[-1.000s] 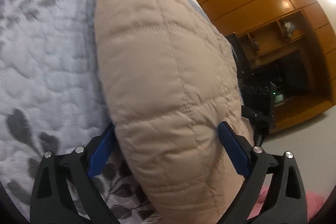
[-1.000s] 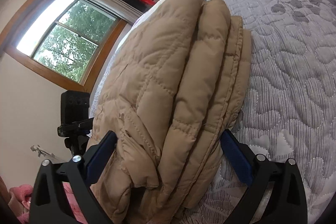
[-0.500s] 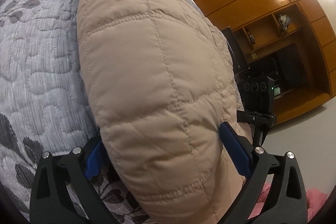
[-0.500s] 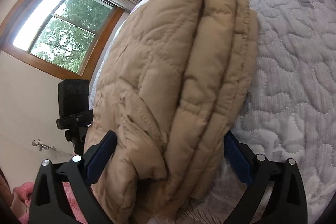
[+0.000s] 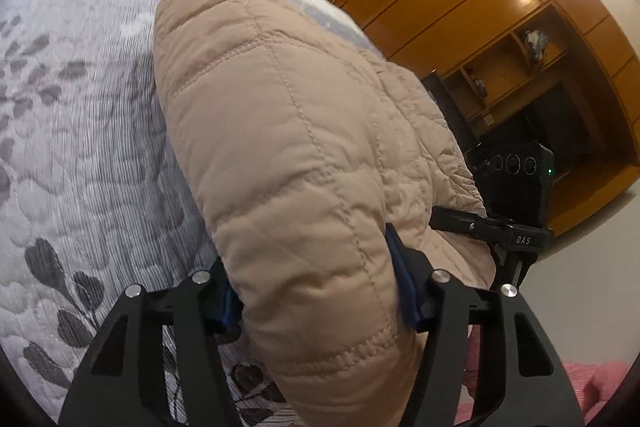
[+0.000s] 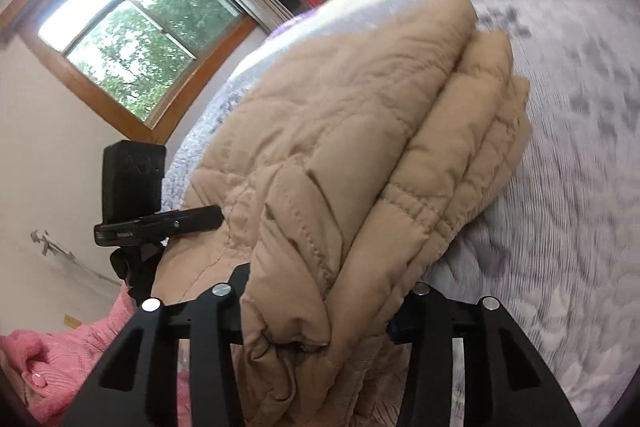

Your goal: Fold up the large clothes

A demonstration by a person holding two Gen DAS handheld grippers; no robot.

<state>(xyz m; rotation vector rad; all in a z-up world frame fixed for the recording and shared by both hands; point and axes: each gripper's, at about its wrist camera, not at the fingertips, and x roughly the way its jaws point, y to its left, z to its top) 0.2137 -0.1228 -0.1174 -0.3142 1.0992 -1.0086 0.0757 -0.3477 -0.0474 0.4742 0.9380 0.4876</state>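
Both black two-finger grippers with blue pads are closing on the same thing: a folded beige quilted puffer jacket (image 5: 296,155) lying on a grey quilted bedspread with a dark leaf print (image 5: 80,155)

From the left wrist view, the left gripper (image 5: 316,291) has the jacket's rounded folded end between its fingers; the blue pads (image 5: 404,287) press into the padding on either side and the fabric bulges out above them, so the jaws are clamped on the jacket while they go on narrowing. Beyond the jacket on the right stands a black camera box on a tripod (image 5: 516,183), with orange-brown wooden wall cabinets (image 5: 500,39) behind it and a bit of pink knitted fabric (image 5: 600,383) at the lower right edge

From the right wrist view, the right gripper (image 6: 320,319) grips the opposite end of the jacket (image 6: 360,155), where several stacked layers show side by side; the layers are squeezed together between the fingers, and only a sliver of one blue pad (image 6: 396,327) shows on the right, the jaws closing. The bedspread (image 6: 560,187) is blurred here. To the left are a wood-framed window with green trees outside (image 6: 132,39), another black box on a tripod (image 6: 132,183) just beside the jacket, and a pink knitted garment (image 6: 68,359) at the lower left
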